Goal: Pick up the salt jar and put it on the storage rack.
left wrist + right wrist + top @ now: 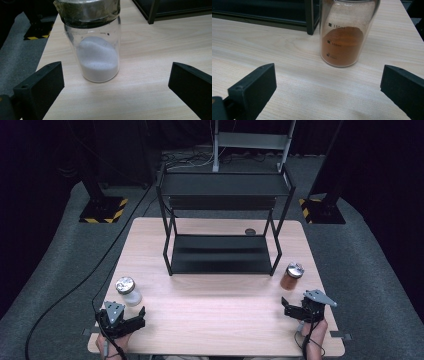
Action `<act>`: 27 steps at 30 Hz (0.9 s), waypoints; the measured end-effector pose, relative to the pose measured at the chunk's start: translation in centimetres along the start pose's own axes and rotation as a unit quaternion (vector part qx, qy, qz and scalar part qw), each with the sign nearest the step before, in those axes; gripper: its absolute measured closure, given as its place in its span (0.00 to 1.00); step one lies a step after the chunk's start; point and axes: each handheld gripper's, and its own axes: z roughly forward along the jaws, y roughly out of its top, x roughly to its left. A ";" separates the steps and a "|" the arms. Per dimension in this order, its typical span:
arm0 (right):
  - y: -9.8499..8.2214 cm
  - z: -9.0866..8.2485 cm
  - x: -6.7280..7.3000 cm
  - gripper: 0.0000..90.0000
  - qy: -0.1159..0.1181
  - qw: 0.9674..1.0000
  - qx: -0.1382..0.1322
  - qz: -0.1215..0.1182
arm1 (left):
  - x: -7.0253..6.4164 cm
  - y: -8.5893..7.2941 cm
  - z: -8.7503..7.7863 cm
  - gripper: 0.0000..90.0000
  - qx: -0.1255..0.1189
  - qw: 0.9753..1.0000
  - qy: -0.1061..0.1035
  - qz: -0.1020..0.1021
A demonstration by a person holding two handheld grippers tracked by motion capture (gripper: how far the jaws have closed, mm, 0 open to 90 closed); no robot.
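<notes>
A glass jar of white powder [128, 291] with a metal lid stands upright near the table's front left. My left gripper [138, 315] rests just in front of it, open, jaws spread wide. In the left gripper view the white-powder jar [96, 50] stands a little beyond the jaw tips, untouched. A glass jar of orange-brown powder [291, 276] stands at the right, by the rack's front right leg. My right gripper [288, 307] sits open just before it. In the right gripper view the orange-powder jar [344, 35] stands upright ahead of the spread jaws.
A black two-tier metal rack [222, 220] stands on the far half of the wooden table [220, 320]. A small round dark object [250, 232] lies behind it. Black stands with yellow-striped bases [104, 210] flank the table on the grey floor.
</notes>
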 end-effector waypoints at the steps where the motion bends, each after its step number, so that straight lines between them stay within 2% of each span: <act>1: 0.0 0.0 0.0 0.00 0.000 1.000 0.000 0.000 | 0.1 0.0 0.1 0.00 0.001 1.000 0.000 0.000; 5: 0.0 0.0 0.0 0.00 0.000 1.000 -0.001 0.001 | 0.5 0.0 0.2 0.00 0.004 1.000 -0.008 -0.008; 8: 0.0 0.0 0.0 0.00 -0.001 1.000 0.000 0.000 | 0.6 0.3 0.5 0.00 0.013 1.000 -0.010 -0.005; 14: -0.1 0.0 0.0 0.00 0.000 1.000 -0.001 0.002 | 0.9 1.1 1.2 0.00 0.021 1.000 -0.004 -0.003; 19: 0.0 0.0 -0.1 0.00 0.001 1.000 -0.001 0.002 | 1.6 1.9 2.0 0.00 0.027 1.000 -0.001 -0.005; 27: -0.1 0.0 -0.1 0.00 0.001 1.000 -0.003 0.003 | 2.3 2.7 3.3 0.00 0.032 0.999 -0.006 -0.007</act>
